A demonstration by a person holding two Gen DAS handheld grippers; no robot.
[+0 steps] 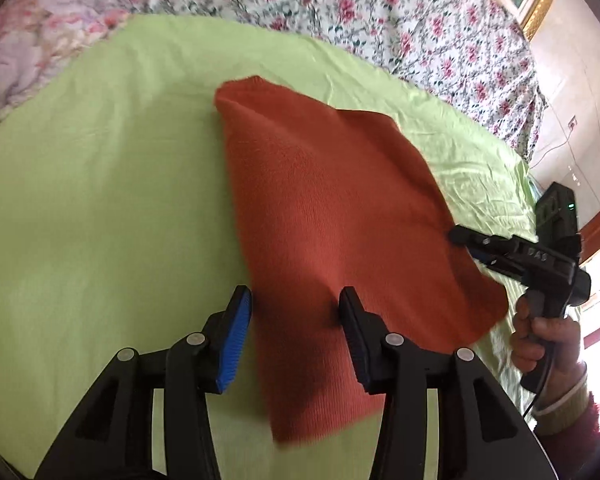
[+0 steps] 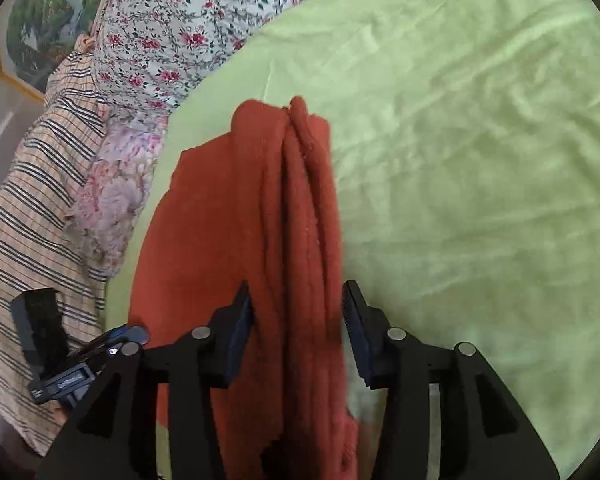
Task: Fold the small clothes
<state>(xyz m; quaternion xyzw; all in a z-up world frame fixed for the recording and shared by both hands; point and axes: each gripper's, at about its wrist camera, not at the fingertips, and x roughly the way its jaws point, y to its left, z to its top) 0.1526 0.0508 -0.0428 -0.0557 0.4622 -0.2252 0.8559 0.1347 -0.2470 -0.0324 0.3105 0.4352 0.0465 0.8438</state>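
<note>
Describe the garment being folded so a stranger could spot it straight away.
Find the lime-green sheet spread over the bed, below the floral quilt. In its middle lies the rust-orange knit, partly folded. It is the only plain, dark-coloured cloth there; everything around it is pale or patterned.

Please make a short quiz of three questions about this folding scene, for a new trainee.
1. True or false: the left claw is open.
2. What colour is the sheet under the orange garment? A) green B) blue C) white
3. In the right wrist view, what lies between the fingers of the right claw?

Key: 1 true; 2 A; 3 the stacked, folded edge of the orange garment, with the jaws apart.
</note>
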